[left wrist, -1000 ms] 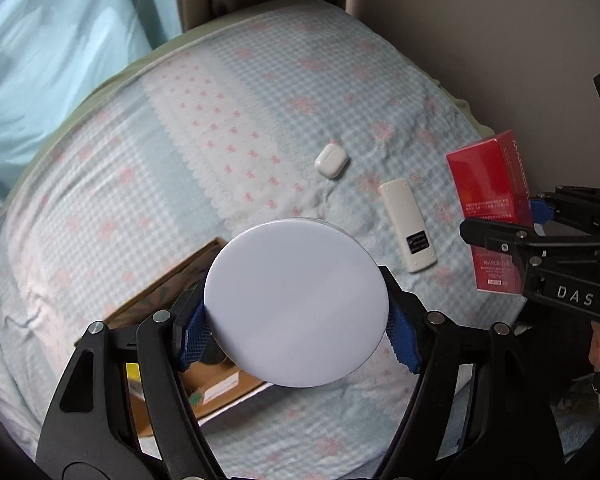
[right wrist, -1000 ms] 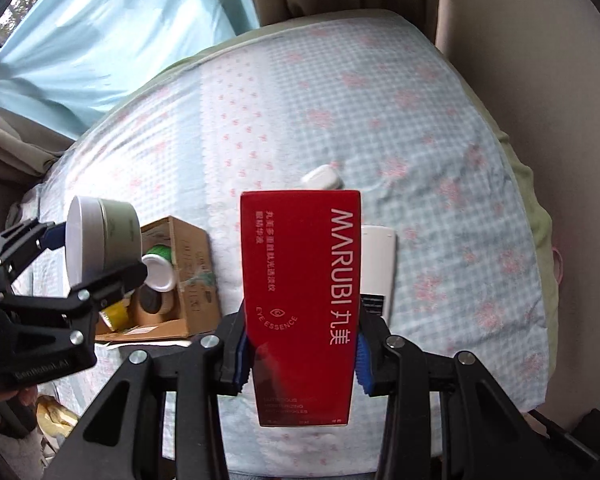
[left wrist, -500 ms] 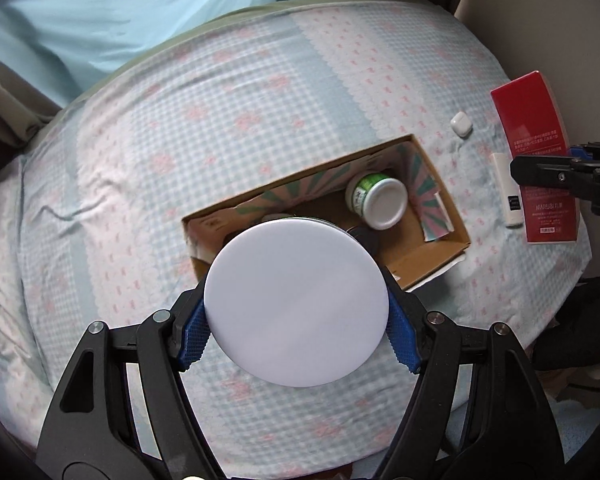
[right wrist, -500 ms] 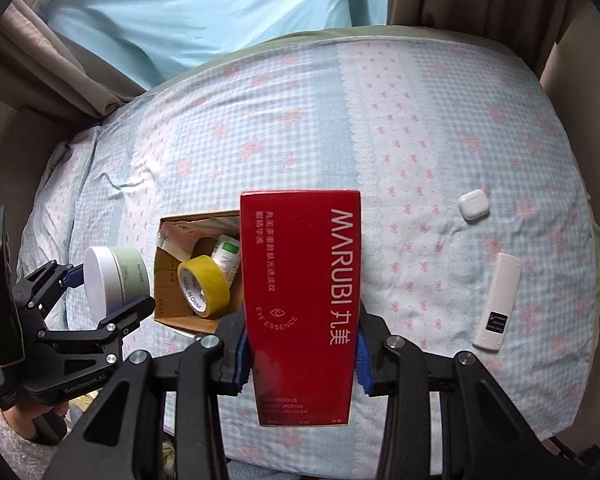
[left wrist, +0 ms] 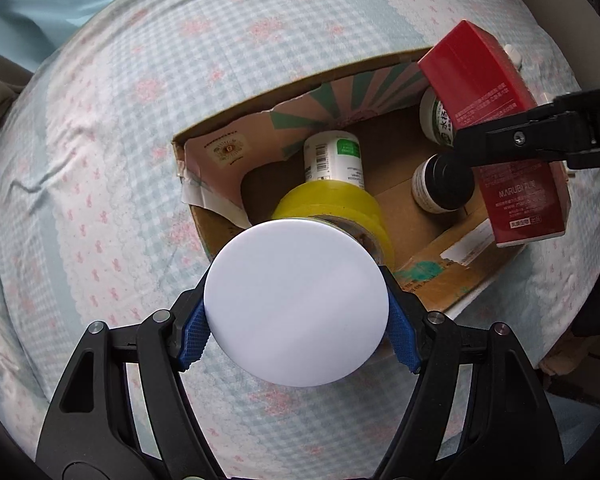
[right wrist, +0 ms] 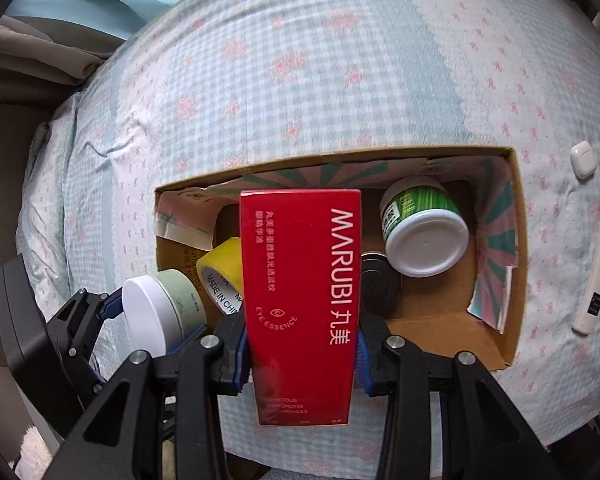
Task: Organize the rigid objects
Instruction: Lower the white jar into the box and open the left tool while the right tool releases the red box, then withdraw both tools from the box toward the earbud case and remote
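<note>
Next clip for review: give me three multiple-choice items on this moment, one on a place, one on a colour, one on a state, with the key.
1. Where does the earbud case lie?
A. in the cardboard box
B. on the bedspread outside the box
C. in a gripper

2. What colour is the tape roll?
A. yellow
B. blue
C. black

3. What is the right gripper doing?
A. standing open and empty
B. clamped on the red carton
C. clamped on the remote

Key: 1 B, it sits on the bedspread beyond the cardboard box; 2 A, its band is yellow; 3 B, the blue pads press both sides of the red carton.
</note>
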`<state>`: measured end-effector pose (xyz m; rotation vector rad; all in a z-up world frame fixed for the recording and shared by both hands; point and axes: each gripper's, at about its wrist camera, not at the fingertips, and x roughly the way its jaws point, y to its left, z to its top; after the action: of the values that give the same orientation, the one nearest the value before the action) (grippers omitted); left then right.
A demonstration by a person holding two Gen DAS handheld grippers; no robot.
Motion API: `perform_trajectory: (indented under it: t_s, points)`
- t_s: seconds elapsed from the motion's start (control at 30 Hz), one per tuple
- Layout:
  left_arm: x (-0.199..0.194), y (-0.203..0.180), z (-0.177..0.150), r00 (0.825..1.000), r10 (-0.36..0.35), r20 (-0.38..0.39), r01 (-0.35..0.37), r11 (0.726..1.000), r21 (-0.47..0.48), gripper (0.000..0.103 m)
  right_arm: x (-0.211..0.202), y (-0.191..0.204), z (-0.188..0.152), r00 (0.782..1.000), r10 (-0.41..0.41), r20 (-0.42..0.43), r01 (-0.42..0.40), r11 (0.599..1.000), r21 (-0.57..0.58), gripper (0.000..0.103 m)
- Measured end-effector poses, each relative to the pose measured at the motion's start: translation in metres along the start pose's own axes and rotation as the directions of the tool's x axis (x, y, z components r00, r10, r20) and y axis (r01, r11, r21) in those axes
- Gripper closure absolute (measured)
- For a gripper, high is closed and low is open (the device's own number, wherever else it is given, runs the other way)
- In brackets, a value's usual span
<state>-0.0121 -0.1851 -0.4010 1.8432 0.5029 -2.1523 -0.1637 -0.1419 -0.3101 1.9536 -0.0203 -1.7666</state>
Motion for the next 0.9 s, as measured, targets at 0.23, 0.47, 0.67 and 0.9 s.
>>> perform_trajectory:
  t_s: [0.23,0.47,0.67,0.9]
  points:
    - [0.018,-0.014,0.0,1.0,0.02,0.015,-0.021,0.998,0.06,0.032,0.049,-0.006,0.011,0.999,-0.011,-0.053,0.014,0.998,0.061,0.066]
    - [0.017,-0.024,-0.001,0.99,0.116,0.076,-0.122,0.988,0.091,0.004,0.067,-0.016,0.018,0.997,-0.035,-0.075,0.044,0.992,0.122,0.062]
    - [0.001,-0.027,-0.005,0.99,0.104,0.091,-0.112,0.99,0.088,0.0,0.055,-0.019,0.015,1.0,0.014,-0.02,-0.01,0.983,0.181,0.0]
    - [0.0,-0.025,-0.013,0.993,0.098,0.066,-0.102,0.993,0.065,0.0,0.04,-0.017,0.007,1.0,-0.002,0.024,-0.002,0.989,0.148,0.0]
